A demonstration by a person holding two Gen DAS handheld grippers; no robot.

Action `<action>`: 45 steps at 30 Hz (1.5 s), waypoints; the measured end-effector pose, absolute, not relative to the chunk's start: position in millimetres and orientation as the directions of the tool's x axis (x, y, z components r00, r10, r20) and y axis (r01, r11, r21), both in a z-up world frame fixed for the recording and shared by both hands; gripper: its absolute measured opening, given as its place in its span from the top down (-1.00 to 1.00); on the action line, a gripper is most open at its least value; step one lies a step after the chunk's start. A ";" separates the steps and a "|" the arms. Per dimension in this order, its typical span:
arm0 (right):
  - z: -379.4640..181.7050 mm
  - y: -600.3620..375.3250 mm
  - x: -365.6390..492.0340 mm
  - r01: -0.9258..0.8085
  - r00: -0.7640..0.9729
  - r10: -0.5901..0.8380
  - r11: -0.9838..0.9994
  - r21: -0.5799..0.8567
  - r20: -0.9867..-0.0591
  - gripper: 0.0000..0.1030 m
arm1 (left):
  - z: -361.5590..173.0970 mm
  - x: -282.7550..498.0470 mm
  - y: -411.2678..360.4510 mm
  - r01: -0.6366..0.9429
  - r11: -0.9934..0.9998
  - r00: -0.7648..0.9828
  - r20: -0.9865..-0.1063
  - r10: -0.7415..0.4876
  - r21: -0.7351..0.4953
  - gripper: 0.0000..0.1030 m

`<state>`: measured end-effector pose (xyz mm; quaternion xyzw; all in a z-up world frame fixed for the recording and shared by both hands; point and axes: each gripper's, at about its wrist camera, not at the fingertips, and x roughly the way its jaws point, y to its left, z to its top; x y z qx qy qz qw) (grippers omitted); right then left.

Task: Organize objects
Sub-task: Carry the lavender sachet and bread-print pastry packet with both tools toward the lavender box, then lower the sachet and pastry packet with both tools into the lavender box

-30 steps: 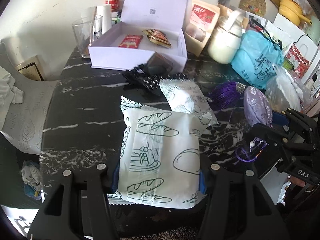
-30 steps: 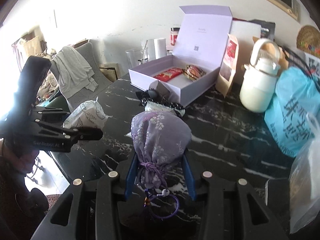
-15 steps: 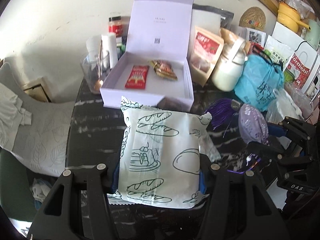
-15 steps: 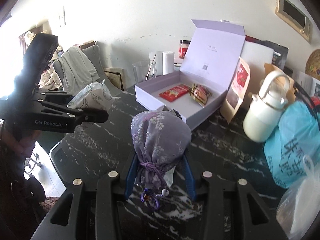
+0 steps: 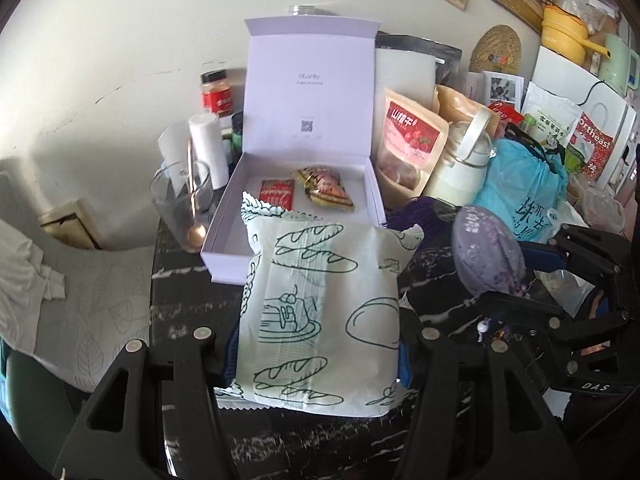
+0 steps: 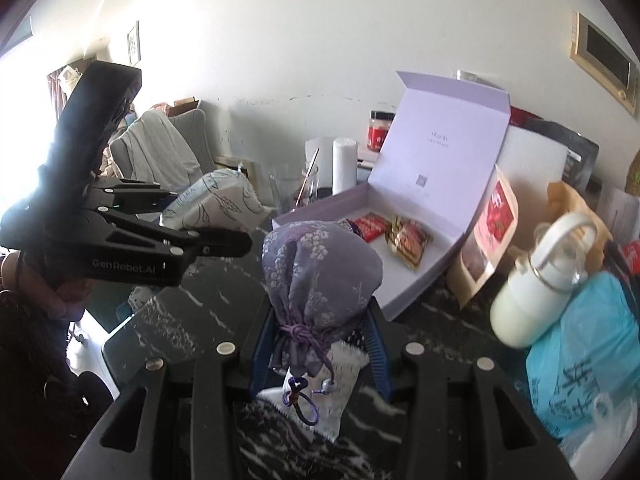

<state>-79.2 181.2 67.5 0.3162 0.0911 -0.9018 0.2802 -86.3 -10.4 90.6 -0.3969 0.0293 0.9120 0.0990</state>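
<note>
Both of your grippers have climbed off the dark marble table [image 5: 188, 296] since a second ago, and the open lilac box [image 5: 304, 152] has slid from the top of each view toward the middle.

Left view: your left gripper [image 5: 316, 344] pinches a white snack packet [image 5: 320, 312] printed with bread and cake drawings, blue pads pressed on both its sides. Packet fills lower centre of frame; its top edge overlaps the near wall of the box. Off the table, held in the air.

Right view: your right gripper [image 6: 316, 340] is clamped on a purple drawstring pouch [image 6: 320, 276] with a floral pattern, jaws closed at the tied neck, cord and bead dangling below. Pouch sits centre frame, its top in front of the box's near corner. A second white packet [image 6: 336, 392] lies on the table beneath it.

Inside the box: a red sachet [image 5: 276, 196] on the left, a brown-red wrapped snack [image 5: 324, 188] just beside it on the right. Lid stands upright at the back.

Around the box, left view: a glass [image 5: 180, 200] with a spoon at centre left, a red-labelled jar [image 5: 216, 94] above it, a kraft pouch with a red label [image 5: 408, 148] to the right, then a white kettle [image 5: 460, 168] and a blue plastic bag [image 5: 524, 188] at right.

Left edge of the right view: a hand [image 6: 48, 292] on the left gripper's handle.
</note>
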 end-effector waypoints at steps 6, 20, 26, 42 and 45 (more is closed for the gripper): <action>75.4 178.8 -103.4 0.557 -0.655 -0.448 -0.830 0.012 -0.608 0.18 | 99.1 -114.9 -3.2 -0.236 -0.972 -0.673 -0.720 0.166 -0.003 -0.06; 75.7 184.6 -170.7 0.551 -0.659 -0.441 -0.835 0.009 -0.609 0.18 | 86.9 -205.3 15.1 -0.285 -0.958 -0.646 -0.739 0.192 0.000 -0.06; 71.5 185.3 -202.7 0.536 -0.664 -0.437 -0.844 0.022 -0.607 0.18 | 79.8 -242.4 17.0 -0.263 -0.964 -0.661 -0.735 0.151 0.038 -0.06; 64.7 182.6 -279.2 0.491 -0.679 -0.414 -0.870 0.043 -0.606 0.18 | 55.3 -307.5 9.4 -0.160 -0.982 -0.692 -0.721 0.040 0.099 -0.06; 60.3 183.6 -291.6 0.478 -0.687 -0.406 -0.877 0.045 -0.603 0.18 | 48.9 -318.5 10.0 -0.136 -0.984 -0.696 -0.718 0.013 0.114 -0.06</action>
